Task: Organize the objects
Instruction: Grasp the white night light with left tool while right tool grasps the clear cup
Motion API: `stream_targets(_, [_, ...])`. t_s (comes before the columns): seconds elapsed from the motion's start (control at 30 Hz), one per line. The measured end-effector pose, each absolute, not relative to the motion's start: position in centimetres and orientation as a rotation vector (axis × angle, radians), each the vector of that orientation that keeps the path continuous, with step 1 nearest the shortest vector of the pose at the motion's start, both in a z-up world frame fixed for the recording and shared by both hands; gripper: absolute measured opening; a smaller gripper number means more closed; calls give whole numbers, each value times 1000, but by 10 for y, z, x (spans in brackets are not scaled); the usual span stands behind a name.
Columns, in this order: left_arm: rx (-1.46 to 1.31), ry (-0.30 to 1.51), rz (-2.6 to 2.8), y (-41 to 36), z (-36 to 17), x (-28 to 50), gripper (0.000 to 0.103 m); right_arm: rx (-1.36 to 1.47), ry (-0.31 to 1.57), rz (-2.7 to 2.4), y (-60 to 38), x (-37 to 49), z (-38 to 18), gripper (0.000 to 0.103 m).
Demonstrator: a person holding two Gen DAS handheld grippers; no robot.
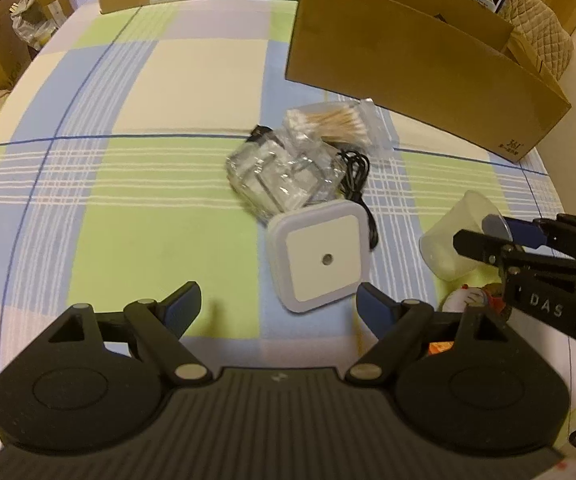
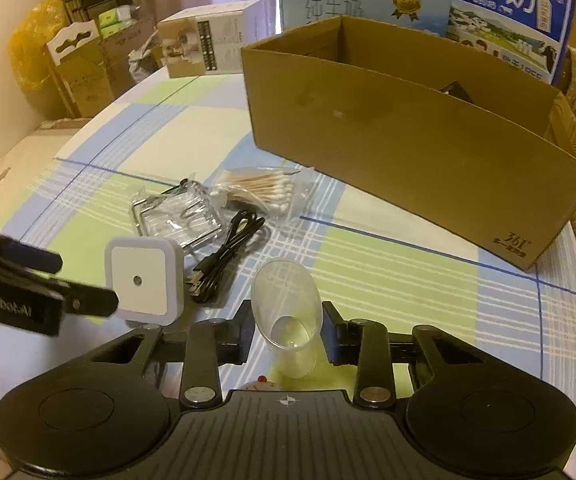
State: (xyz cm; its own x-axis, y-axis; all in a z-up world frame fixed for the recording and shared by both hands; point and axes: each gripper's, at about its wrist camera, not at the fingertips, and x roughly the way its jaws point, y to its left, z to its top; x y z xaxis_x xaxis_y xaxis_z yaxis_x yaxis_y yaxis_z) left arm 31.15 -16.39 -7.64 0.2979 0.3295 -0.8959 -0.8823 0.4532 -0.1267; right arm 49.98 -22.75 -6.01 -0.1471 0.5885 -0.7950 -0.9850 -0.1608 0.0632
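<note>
Two grippers work over the checked worktop point(image 2: 368, 264). The right gripper point(image 2: 288, 330) has its fingers partly closed around a clear plastic cup point(image 2: 288, 312) lying on its side, mouth pointing toward 12 o'clock; whether the pads actually press the cup wall I cannot tell. The left gripper point(image 1: 277, 306) holds its fingers wide apart, empty, with one white square night light point(image 1: 318, 258) just ahead at 1 o'clock.

The cup looks light, thin and slippery, likely to flex or squirt out if squeezed hard, so a gentle hold across its narrow base seems safest. The night light looks rigid and light; its flat opposite sides suit a pinch.

Beyond it, at 12 o'clock, lie one clear-wrapped metal rack point(image 2: 177, 220), one coiled black USB cable point(image 2: 223, 256) and one bag of cotton swabs point(image 2: 259, 190), the bag soft and crinkly, best taken by its bulk. One open cardboard box point(image 2: 408, 140) stands at 1 o'clock, well apart from the cup, probably the destination.
</note>
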Motion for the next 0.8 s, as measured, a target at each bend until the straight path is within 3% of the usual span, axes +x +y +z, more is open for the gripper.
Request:
stream_targets(0.57, [-754,900,955,-149,-99,347,82,-643,789,1492,-243,558,-45,31])
stream_targets(0.67, [-729,910,965,-146,-100,346,78,-637,803,1483,-246,561,-47,31])
stream_targets(0.8, [-697,897,943,-147,-98,333,65,-635,816,1482,-248,561,-48,31])
